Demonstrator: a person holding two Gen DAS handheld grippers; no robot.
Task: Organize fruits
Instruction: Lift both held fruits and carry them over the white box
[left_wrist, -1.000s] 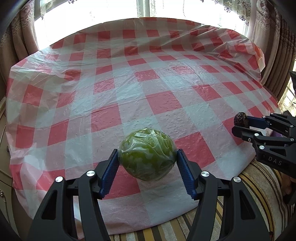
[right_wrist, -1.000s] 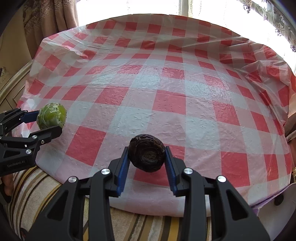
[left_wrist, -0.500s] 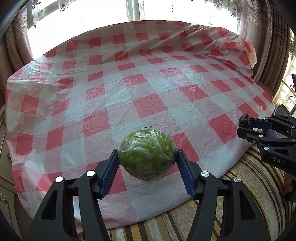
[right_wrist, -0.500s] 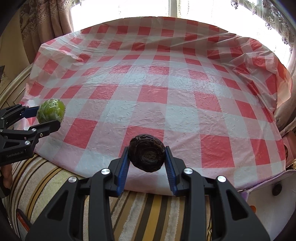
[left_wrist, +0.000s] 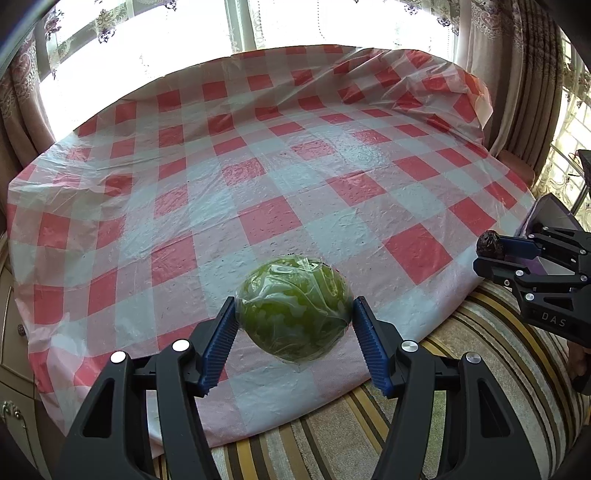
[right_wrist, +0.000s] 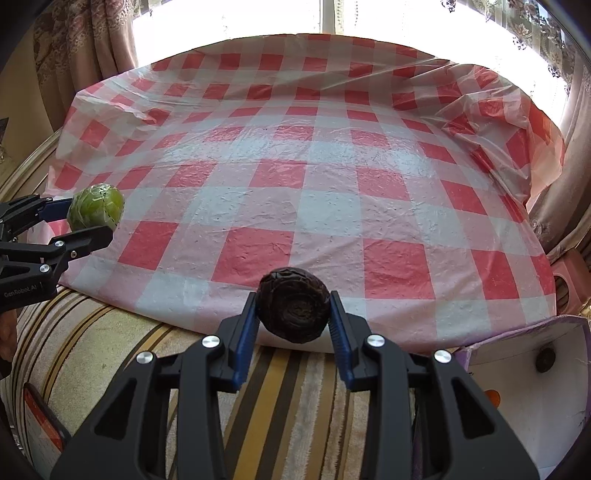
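A table (left_wrist: 258, 192) under a crinkled red-and-white checked plastic cloth stands before bright curtained windows (right_wrist: 229, 14); a striped rug (right_wrist: 280, 406) covers the floor. Left gripper (left_wrist: 294, 319) fingers clamp a plastic-wrapped green round fruit (left_wrist: 295, 308) at 6 o'clock. Right gripper (right_wrist: 293, 317) fingers pinch a wrinkled dark fruit (right_wrist: 293, 304). A box (right_wrist: 517, 354) sits at 4 o'clock.
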